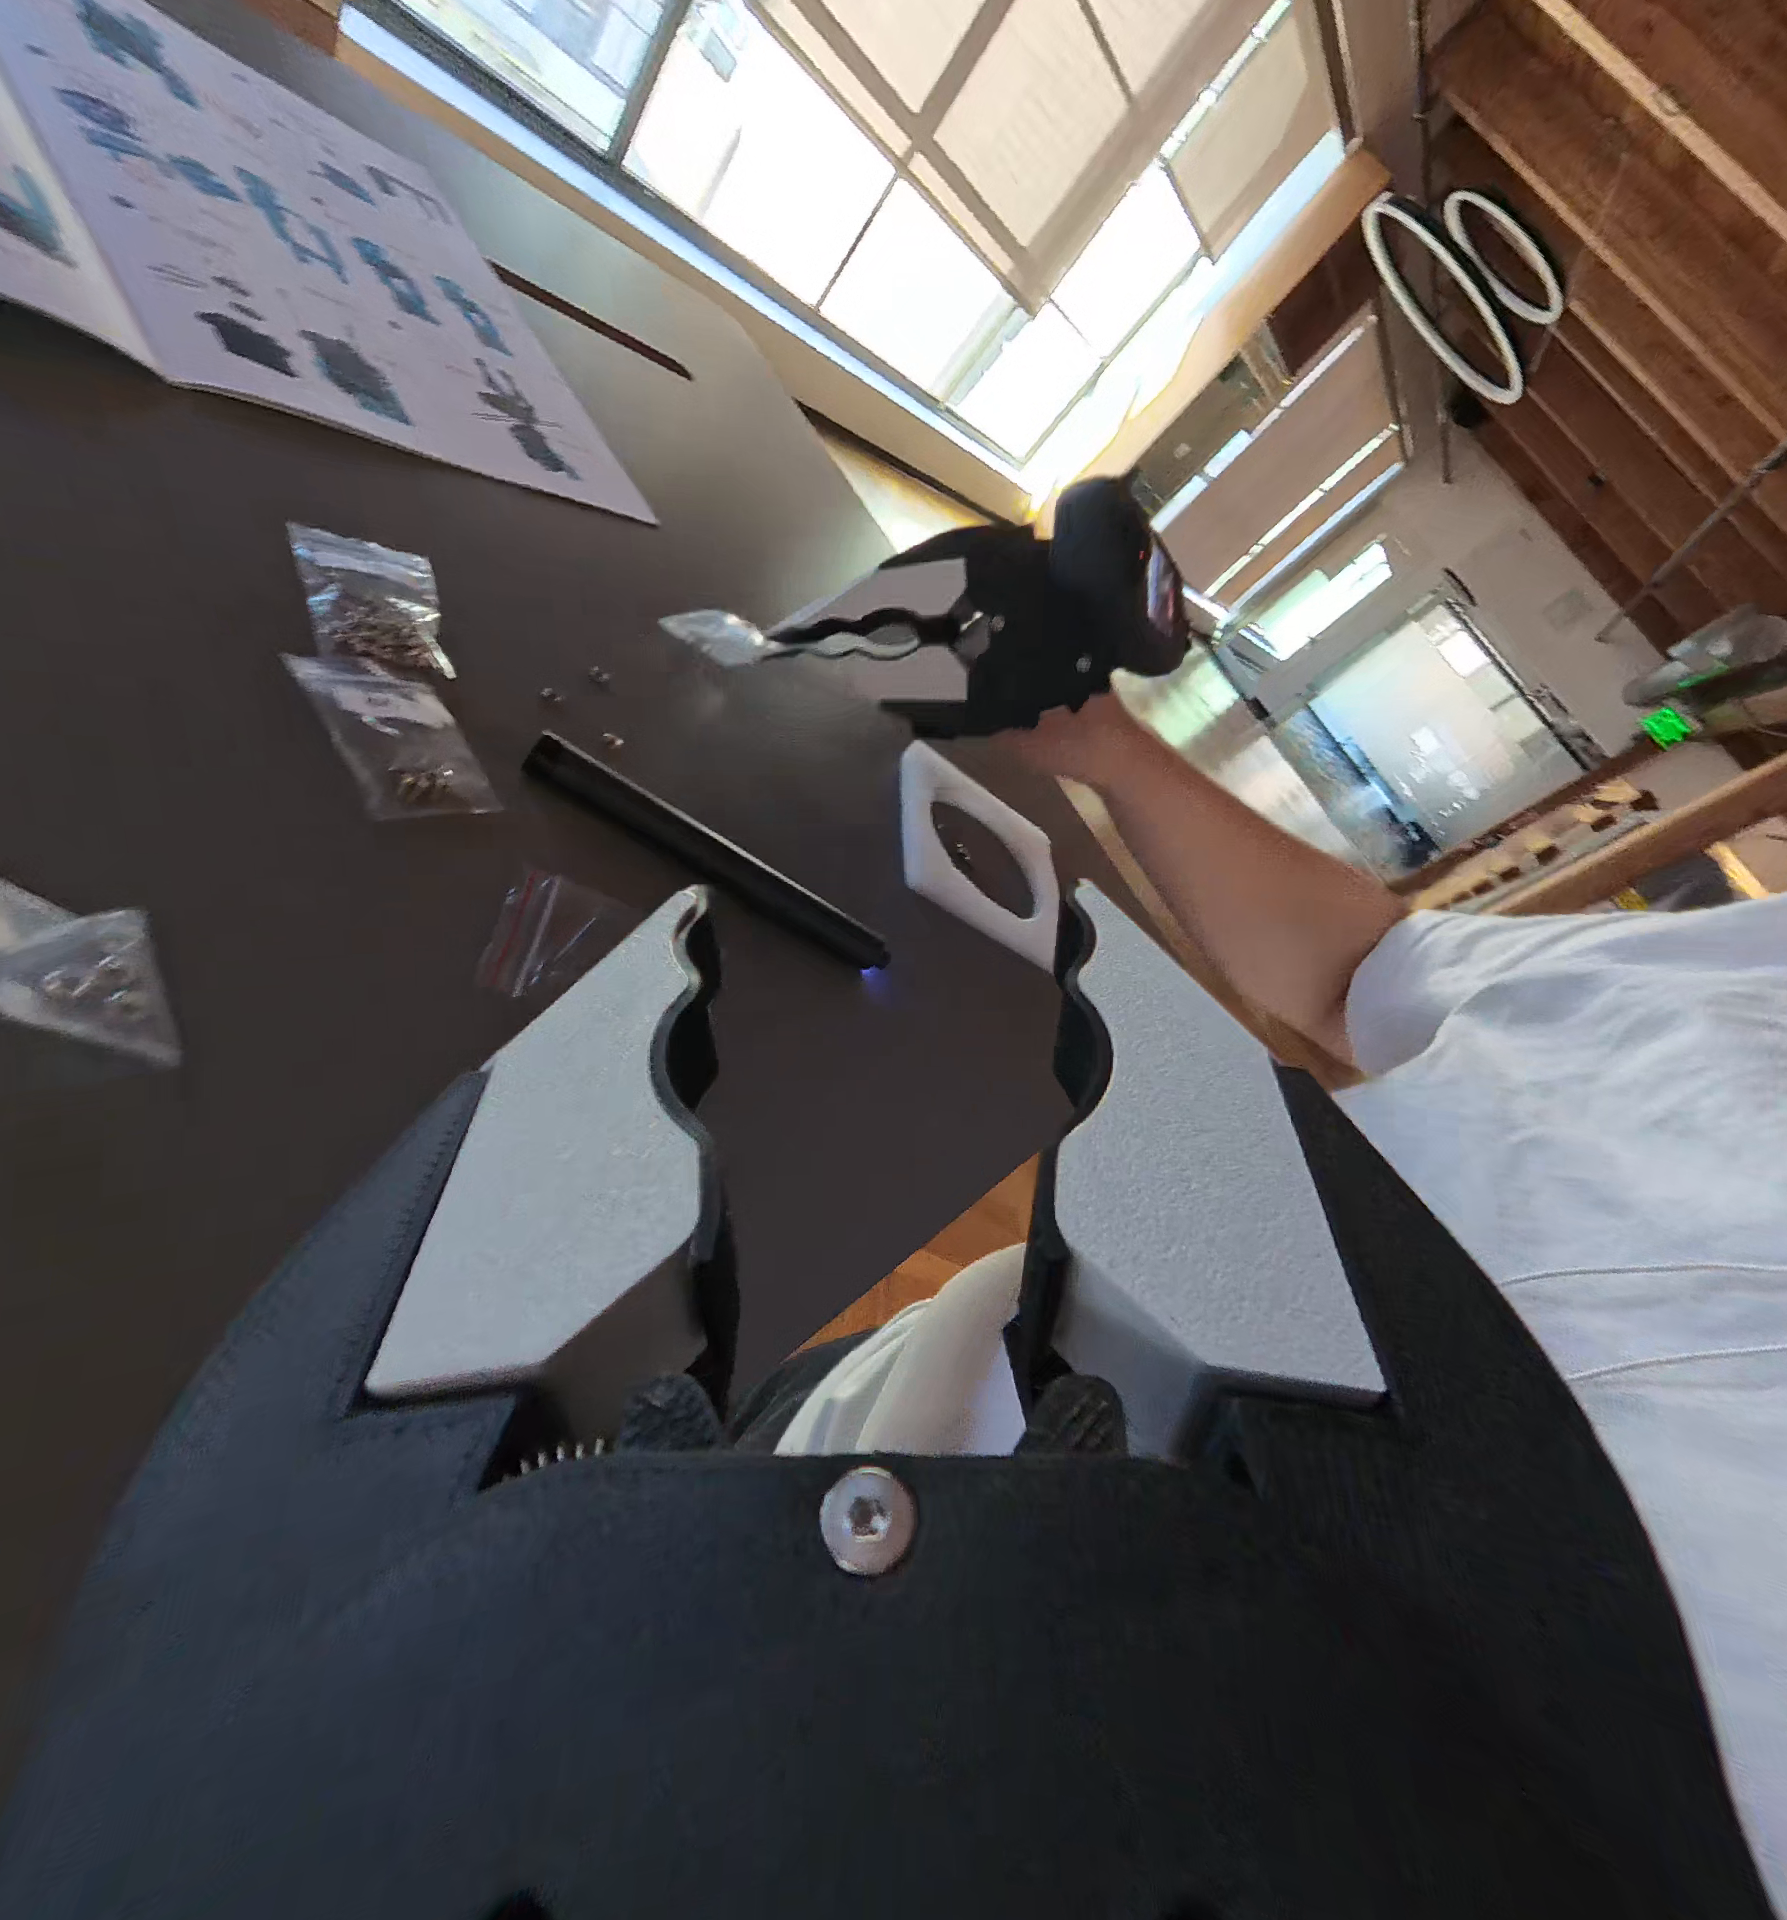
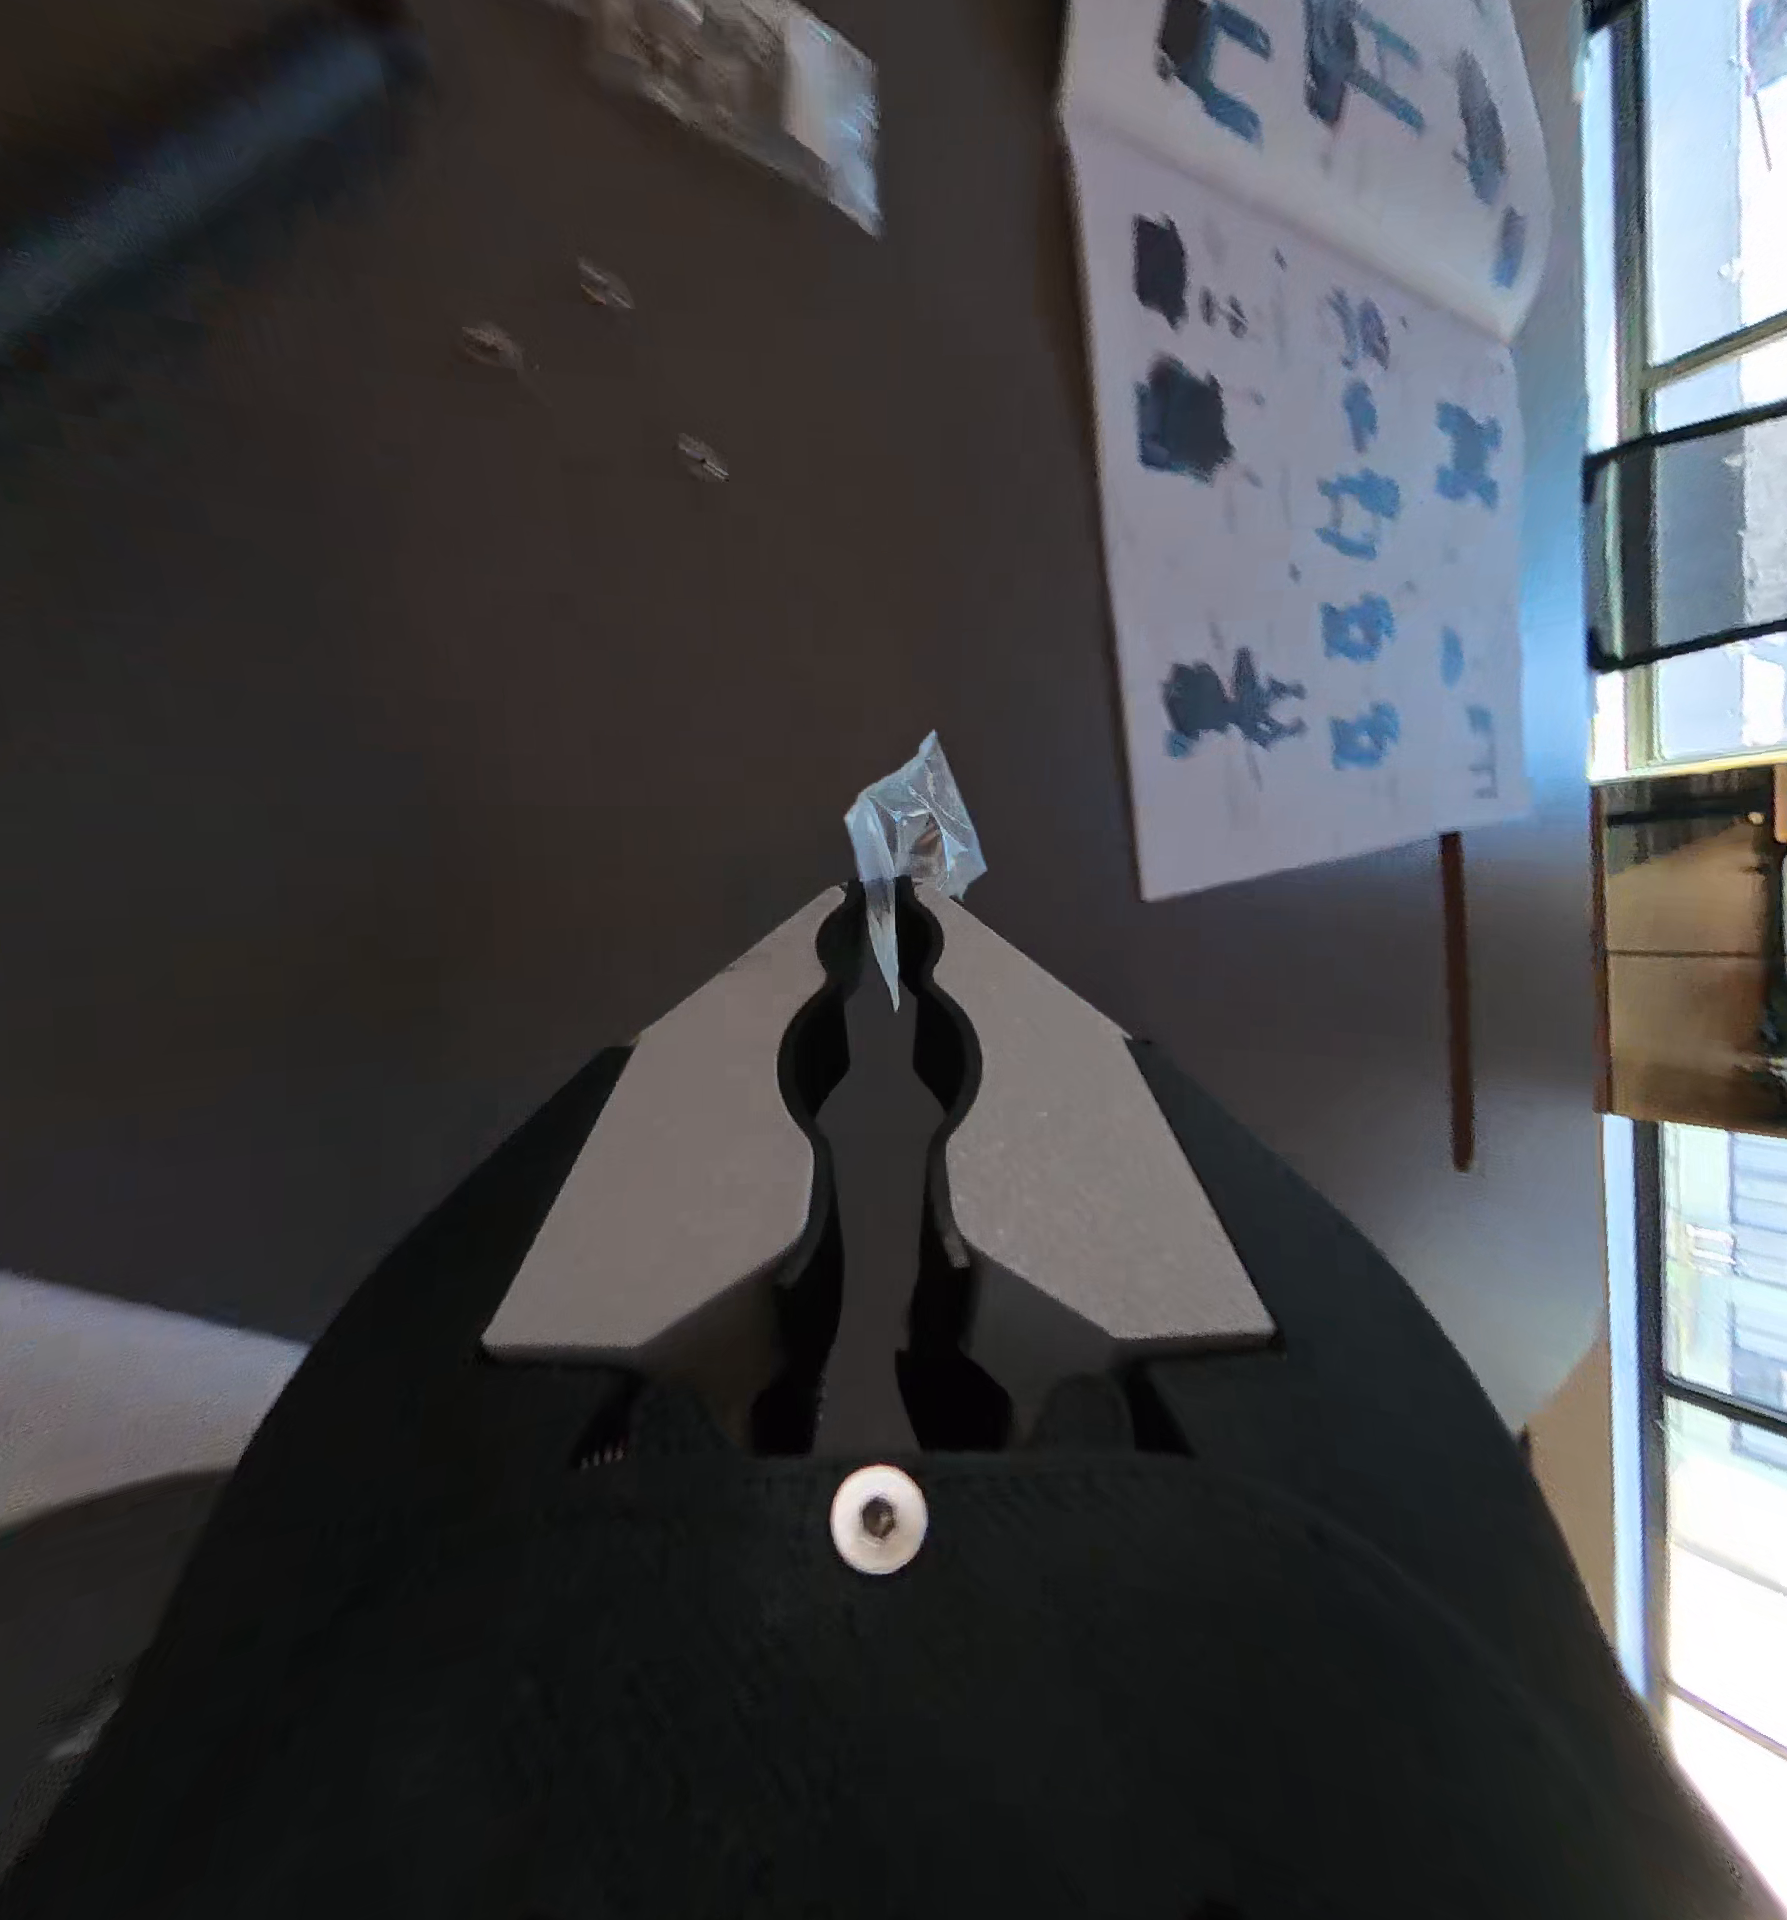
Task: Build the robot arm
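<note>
The right gripper (image 2: pixel 881 888) pinches a small clear bag (image 2: pixel 915 821) by one edge at its very tips, above the dark table (image 2: pixel 349 727) — a thin hold that wants steady pressure — while the left gripper (image 1: pixel 884 914) hangs open, empty, near the black rod (image 1: pixel 702 847).

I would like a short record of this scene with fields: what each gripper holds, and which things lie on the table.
left gripper: open, holds nothing, above the dark table
right gripper: shut on small clear bag, lifted off the table
near left gripper: black rod, white square plate with round hole
loose parts: small nuts
bags on table: clear bags of hardware
paper: open instruction booklet, at the far side
</note>
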Motion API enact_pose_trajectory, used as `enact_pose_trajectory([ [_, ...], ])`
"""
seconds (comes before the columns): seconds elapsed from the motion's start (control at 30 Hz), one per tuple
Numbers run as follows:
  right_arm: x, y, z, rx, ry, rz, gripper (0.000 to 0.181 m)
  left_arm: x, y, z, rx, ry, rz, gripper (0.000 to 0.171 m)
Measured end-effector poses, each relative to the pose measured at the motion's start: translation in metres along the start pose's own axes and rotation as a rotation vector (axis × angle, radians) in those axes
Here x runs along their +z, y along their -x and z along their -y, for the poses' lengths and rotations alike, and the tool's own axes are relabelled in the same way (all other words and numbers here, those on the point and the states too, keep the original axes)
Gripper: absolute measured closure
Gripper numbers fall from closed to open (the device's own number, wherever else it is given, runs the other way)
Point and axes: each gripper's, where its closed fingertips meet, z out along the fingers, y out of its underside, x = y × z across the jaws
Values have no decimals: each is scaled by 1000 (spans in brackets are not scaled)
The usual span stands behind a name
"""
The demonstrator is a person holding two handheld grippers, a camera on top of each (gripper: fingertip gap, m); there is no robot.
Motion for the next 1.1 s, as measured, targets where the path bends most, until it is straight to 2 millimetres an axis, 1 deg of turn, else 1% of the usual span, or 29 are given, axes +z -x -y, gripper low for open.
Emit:
enact_pose_trajectory([
  [0.07,7,-22,-15,-2,26,-19,176,-6,4,-3,-8,-19,39,107],
  [0.1,10,-28,-21,7,43,-6,176,-8,5,-4,-18,-27,47,107],
  [0.13,14,-30,-26,18,55,16,175,-8,5,-5,-29,-32,50,107],
  [0.2,18,-29,-30,42,36,64,169,-7,5,-7,-44,-32,51,107],
  [0.27,13,-30,-32,108,13,77,163,-4,2,-7,-39,-25,60,107],
  [0.3,4,-29,-33,148,-2,88,158,-2,1,-8,-31,-19,70,107],
  [0.33,-9,-28,-35,183,-16,90,156,0,0,-8,-22,-14,79,107],
  [0.4,-47,-22,-40,237,-57,101,155,4,-4,-10,-12,-11,89,106],
  [0.43,-67,-13,-42,268,-91,134,156,6,-6,-11,-16,-13,87,106],
  [0.47,-85,3,-45,308,-125,206,160,8,-7,-13,-24,-16,83,106],
  [0.5,-101,24,-48,361,-153,301,164,11,-9,-15,-34,-17,79,106],
  [0.53,-111,41,-52,424,-175,376,166,14,-10,-17,-42,-16,76,106],
  [0.57,-117,56,-57,475,-186,433,166,17,-10,-19,-49,-12,75,106],
  [0.6,-119,68,-63,512,-183,464,168,20,-11,-21,-54,-6,75,106],
  [0.67,-111,76,-74,579,-167,450,171,28,-14,-23,-60,8,67,107],
  [0.8,-99,92,-78,666,-130,505,171,44,-29,-21,-54,36,28,108],
  [0.87,-96,99,-78,666,-109,516,170,49,-35,-20,-33,49,34,108],
  [0.93,-94,97,-78,654,-103,487,170,53,-39,-21,-22,60,37,108],
  [1.0,-93,99,-76,623,-100,491,170,55,-41,-23,-25,66,37,108],
  [1.03,-92,100,-76,610,-94,484,175,56,-42,-24,-30,68,38,108],
  [1.1,-91,102,-77,564,-73,473,176,55,-41,-26,-44,72,41,108],
])
